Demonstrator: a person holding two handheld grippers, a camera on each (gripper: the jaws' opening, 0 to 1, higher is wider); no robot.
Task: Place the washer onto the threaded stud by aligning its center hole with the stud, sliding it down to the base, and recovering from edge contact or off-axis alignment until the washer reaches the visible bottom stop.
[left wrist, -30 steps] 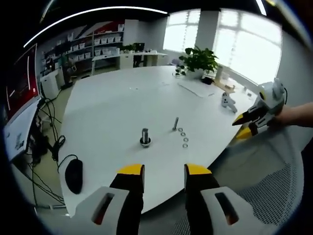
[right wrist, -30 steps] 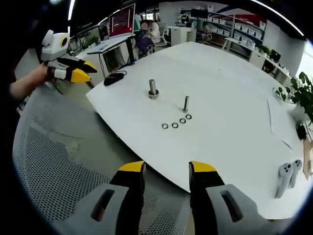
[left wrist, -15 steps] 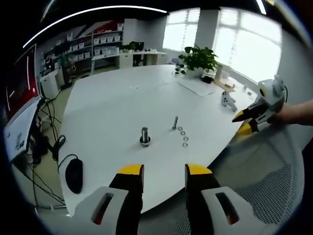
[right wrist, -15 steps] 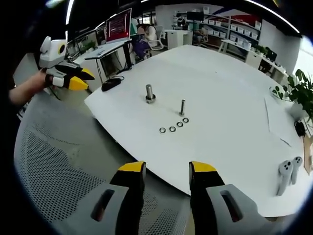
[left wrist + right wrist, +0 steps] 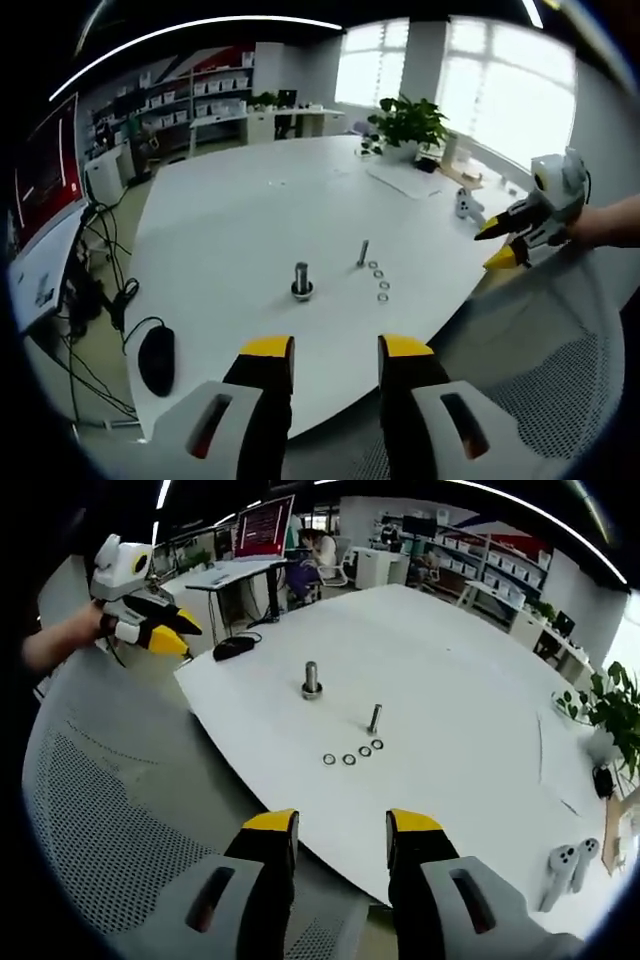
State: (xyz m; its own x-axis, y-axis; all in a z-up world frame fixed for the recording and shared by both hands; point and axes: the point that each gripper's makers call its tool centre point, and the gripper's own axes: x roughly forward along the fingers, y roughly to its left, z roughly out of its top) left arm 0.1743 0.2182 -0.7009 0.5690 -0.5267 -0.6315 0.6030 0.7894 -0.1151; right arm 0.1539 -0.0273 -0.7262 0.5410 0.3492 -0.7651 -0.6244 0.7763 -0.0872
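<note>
Both cameras drifted; four metal ring washers beside threaded stud.

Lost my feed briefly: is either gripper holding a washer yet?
No. The left gripper and right gripper are open and empty; four washers lie on the table.

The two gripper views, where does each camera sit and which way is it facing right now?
Left gripper view: rides the left gripper, looking across the white table toward the windows; open jaws below, the right gripper in a hand at right.
Right gripper view: rides the right gripper, looking across the table toward shelves and desks; open jaws below, the left gripper in a hand at upper left.
Shared: two studs and a row of four washers.
</note>
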